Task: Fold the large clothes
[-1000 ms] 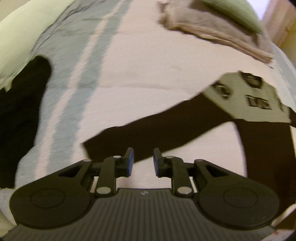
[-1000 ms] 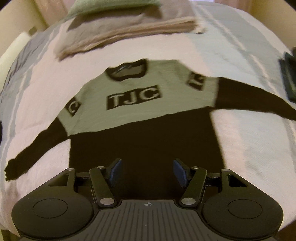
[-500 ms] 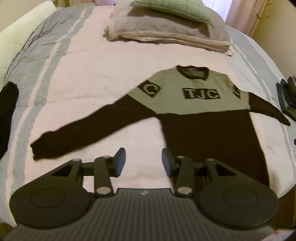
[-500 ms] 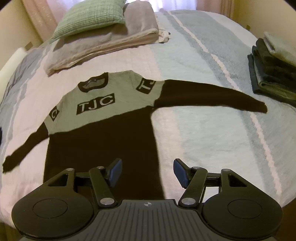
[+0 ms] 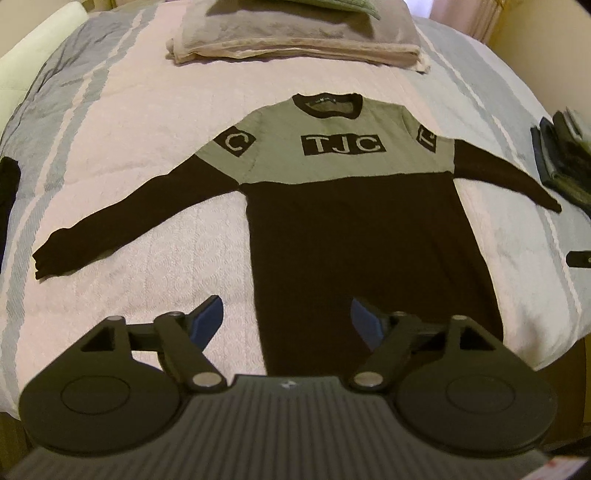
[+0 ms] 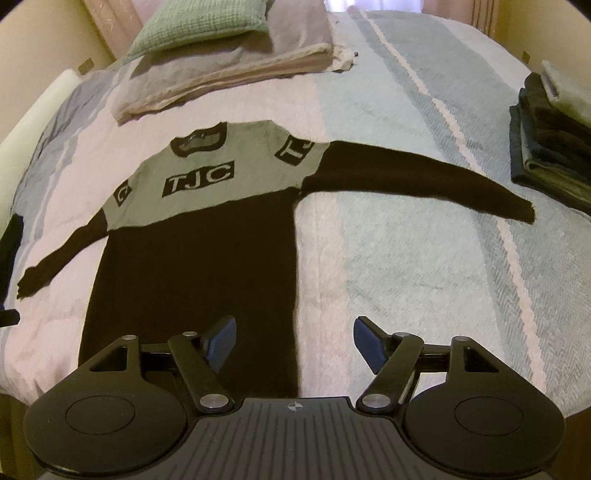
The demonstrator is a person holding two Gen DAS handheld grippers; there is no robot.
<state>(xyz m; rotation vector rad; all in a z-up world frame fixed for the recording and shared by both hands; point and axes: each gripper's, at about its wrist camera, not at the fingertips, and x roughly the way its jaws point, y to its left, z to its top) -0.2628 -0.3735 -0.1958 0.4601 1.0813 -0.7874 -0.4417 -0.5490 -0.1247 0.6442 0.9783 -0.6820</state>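
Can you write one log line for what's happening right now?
step: before first fold | sweater: flat on bed, sleeves spread | left tongs: open, empty | right tongs: open, empty

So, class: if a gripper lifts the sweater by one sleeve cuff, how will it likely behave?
The sweater looks like soft knit lying flat, so it would probably drape limply. Its long sleeve would likely rise first, the body dragging across the bed.

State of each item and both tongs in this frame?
Sweater: spread flat, face up, sleeves out, unfolded.
Left tongs: open, empty.
Right tongs: open, empty.
Blanket: folded.
Pillow: on the blanket.
Dark clothes: folded, stacked.
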